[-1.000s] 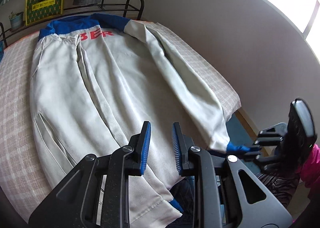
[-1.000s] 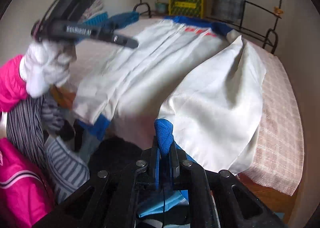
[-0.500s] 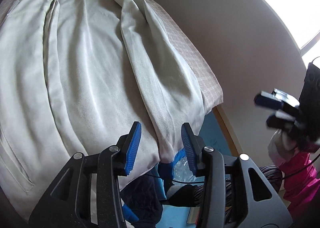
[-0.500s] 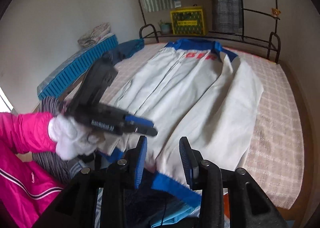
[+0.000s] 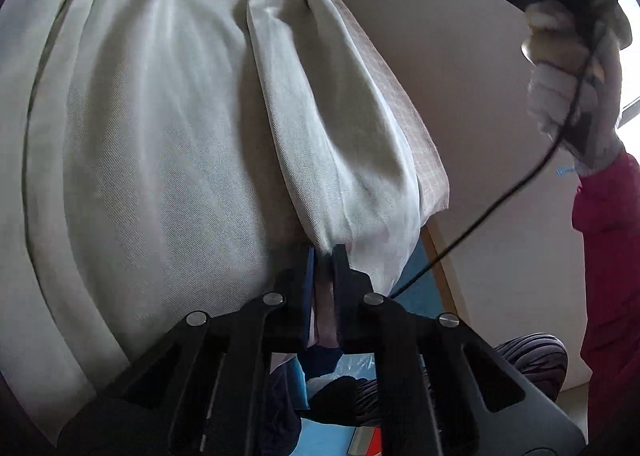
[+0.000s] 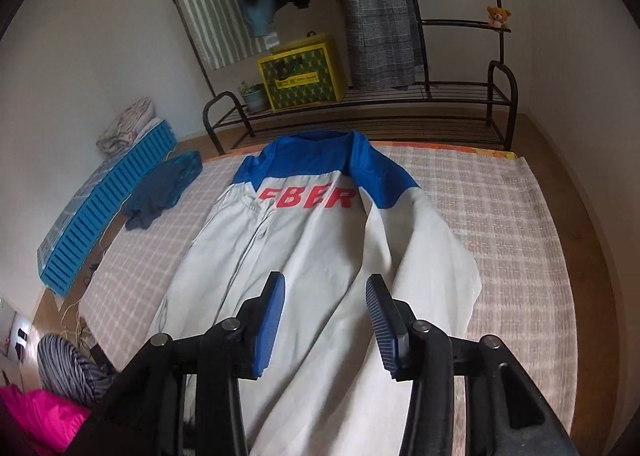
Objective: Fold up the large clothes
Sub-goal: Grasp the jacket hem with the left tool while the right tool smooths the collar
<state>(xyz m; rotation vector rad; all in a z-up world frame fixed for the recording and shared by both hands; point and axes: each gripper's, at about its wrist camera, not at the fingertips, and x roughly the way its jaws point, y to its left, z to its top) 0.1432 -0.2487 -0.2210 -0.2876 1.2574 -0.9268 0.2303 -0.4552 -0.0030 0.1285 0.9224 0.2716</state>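
A white jacket (image 6: 304, 252) with a blue yoke and red letters lies flat on the checked bed cover (image 6: 512, 223), its right sleeve (image 6: 432, 256) folded along the body. In the left wrist view my left gripper (image 5: 324, 252) is low at the near end of that sleeve (image 5: 340, 135). Its jaws are closing, with the sleeve's fabric pinched between the pads. My right gripper (image 6: 326, 312) hovers above the jacket's lower half. Its jaws are opening and nothing is between them. The left wrist view also shows it raised at the top right, in a white-gloved hand (image 5: 568, 67).
A black clothes rack (image 6: 420, 95) with hanging garments and a yellow crate (image 6: 302, 73) stands behind the bed. A dark blue garment (image 6: 164, 187) lies on the bed's left side, beside a blue slatted crate (image 6: 108, 199). Striped cloth (image 6: 64, 372) is piled at the near left.
My left gripper sank to the sleeve's end and closed on its fabric. My right gripper let go of the blue cuff, opened, and swung up over the jacket.
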